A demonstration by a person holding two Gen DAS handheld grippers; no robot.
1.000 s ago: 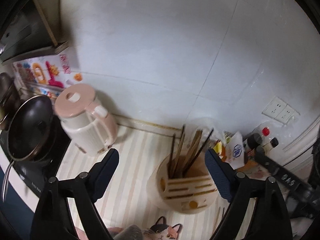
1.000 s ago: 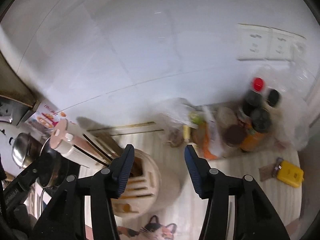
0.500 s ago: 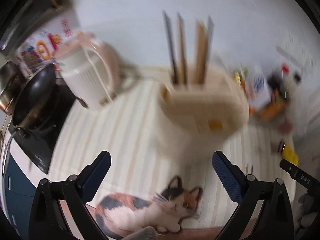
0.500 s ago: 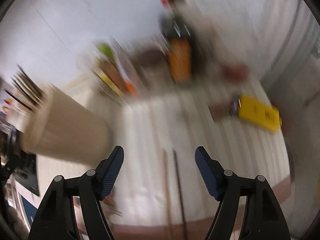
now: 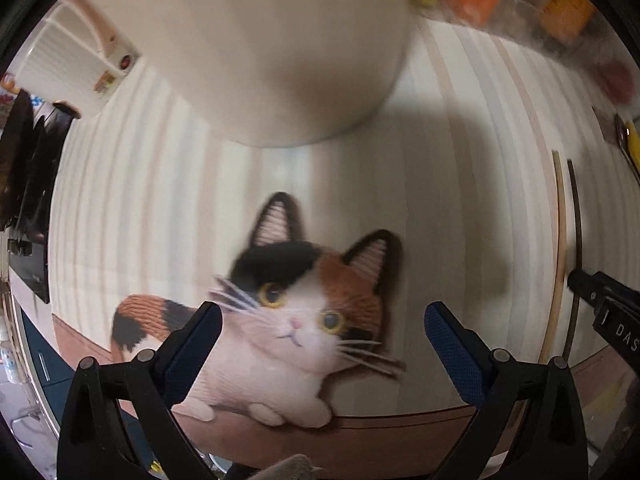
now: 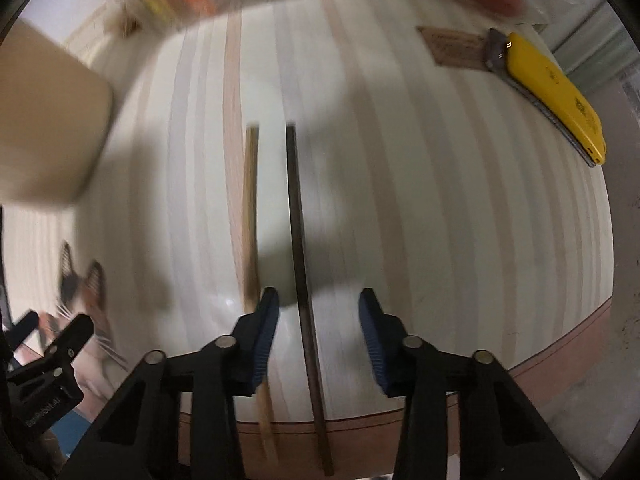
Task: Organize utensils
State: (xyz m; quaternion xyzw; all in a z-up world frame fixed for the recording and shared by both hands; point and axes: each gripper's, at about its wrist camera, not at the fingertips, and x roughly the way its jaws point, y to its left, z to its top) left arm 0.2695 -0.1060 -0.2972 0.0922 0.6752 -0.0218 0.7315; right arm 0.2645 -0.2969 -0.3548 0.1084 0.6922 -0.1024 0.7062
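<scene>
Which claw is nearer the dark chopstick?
Right. The right claw straddles the dark chopstick, pads not touching it. The left claw hovers over the cat picture, well to the chopstick's left.

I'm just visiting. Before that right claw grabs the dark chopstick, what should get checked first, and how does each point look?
1. Dark chopstick between the right claw pads, which have just been closing: ok.
2. Pads pressing on it: not ok.
3. Light chopstick outside the gap: ok, beside the left pad.
4. Left claw open, holding nothing: ok.
5. Utensil holder upright: cannot tell.
</scene>
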